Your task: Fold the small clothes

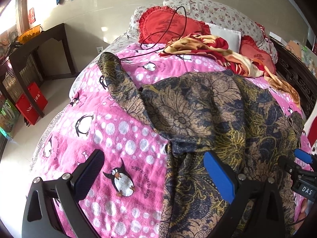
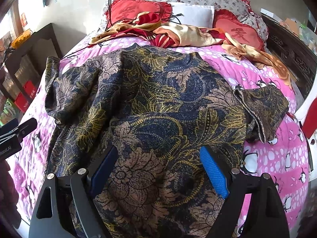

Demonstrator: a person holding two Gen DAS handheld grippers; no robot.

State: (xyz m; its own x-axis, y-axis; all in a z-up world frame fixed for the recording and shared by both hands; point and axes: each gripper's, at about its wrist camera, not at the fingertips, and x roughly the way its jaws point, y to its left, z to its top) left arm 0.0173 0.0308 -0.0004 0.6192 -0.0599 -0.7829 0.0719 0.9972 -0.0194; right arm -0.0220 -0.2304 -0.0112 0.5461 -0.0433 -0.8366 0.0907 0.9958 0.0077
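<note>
A dark blue, tan and yellow floral shirt (image 1: 208, 109) lies spread on a pink penguin blanket (image 1: 111, 130), one sleeve (image 1: 116, 75) stretched to the far left. In the right wrist view the shirt (image 2: 158, 107) fills the middle, its other sleeve (image 2: 263, 109) folded at the right. My left gripper (image 1: 154, 162) is open over the shirt's left hem edge, one finger above the blanket, the other above the cloth. My right gripper (image 2: 158, 158) is open over the shirt's lower body. Each gripper shows at the edge of the other's view: the right one (image 1: 303, 158), the left one (image 2: 17, 129).
Red heart pillows (image 1: 170, 27), a red and cream blanket (image 1: 214, 51) and a black cable (image 1: 178, 25) lie at the head of the bed. A dark wooden desk (image 1: 39, 45) and red boxes (image 1: 31, 103) stand on the floor at the left. A dark carved bed frame (image 2: 291, 53) runs along the right.
</note>
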